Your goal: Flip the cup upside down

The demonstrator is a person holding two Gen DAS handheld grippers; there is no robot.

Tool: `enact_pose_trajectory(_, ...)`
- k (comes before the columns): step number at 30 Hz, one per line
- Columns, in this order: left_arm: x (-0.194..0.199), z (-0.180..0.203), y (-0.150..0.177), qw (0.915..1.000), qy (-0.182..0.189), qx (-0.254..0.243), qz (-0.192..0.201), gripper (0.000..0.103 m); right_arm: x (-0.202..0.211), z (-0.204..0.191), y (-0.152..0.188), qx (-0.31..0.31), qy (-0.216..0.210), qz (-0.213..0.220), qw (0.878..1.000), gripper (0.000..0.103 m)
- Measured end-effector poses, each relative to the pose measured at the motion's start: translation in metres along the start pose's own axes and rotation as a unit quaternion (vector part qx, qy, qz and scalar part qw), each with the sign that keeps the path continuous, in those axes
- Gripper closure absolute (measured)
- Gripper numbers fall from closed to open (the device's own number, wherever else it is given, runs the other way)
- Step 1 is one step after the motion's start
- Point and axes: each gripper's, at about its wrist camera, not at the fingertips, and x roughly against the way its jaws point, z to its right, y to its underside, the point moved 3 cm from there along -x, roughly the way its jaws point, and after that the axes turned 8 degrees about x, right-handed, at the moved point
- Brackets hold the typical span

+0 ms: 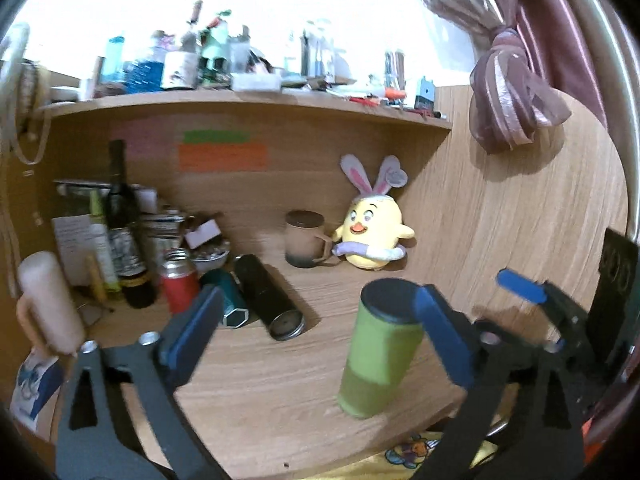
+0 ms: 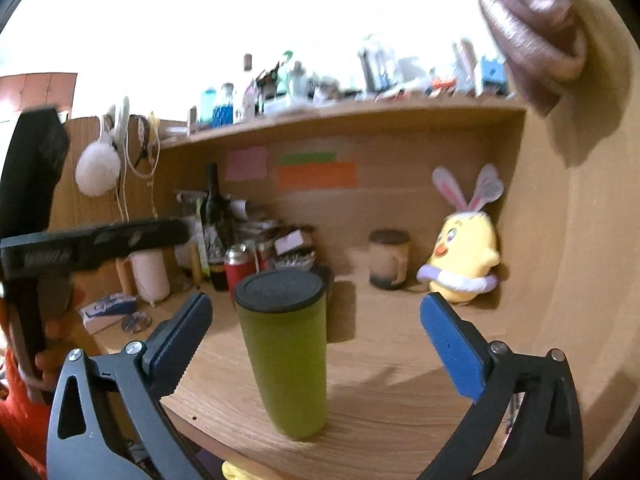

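Note:
A tall green cup (image 1: 378, 354) with a black lid stands upright near the front edge of the wooden desk (image 1: 256, 376). In the right wrist view the cup (image 2: 286, 354) stands between the wide-open blue-padded fingers of my right gripper (image 2: 316, 344), touching neither pad. My left gripper (image 1: 320, 332) is open and empty; the cup sits just inside its right finger (image 1: 442, 336). The right gripper's far finger shows in the left wrist view (image 1: 520, 286).
A brown mug (image 1: 306, 238) and a yellow plush chick (image 1: 370, 236) stand at the back. A black flask (image 1: 270, 296) lies on its side with a red can (image 1: 180, 286), bottles and clutter at the left. A shelf (image 1: 240, 100) runs above.

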Motion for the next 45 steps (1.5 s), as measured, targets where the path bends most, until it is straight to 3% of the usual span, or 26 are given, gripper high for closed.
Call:
enact_pose_trajectory(4,0.024,0.003,0.014,0.9994,-0.025,-0.009,0.022,0.000,0.021,-0.002,-0.004,-0.006,0.003,0.015,1.000,0.000)
enact_pose_trajectory(17,0.052,0.028,0.045,0.9970,-0.044,-0.037,0.052,0.000,0.059,-0.005,0.004,-0.035,0.004,0.021,0.999,0.000)
enact_pose_trajectory(45,0.044,0.025,0.050,0.9983,-0.037,-0.026,0.037,0.000,0.053,-0.008,0.010,-0.026,0.011,0.007,1.000,0.000)
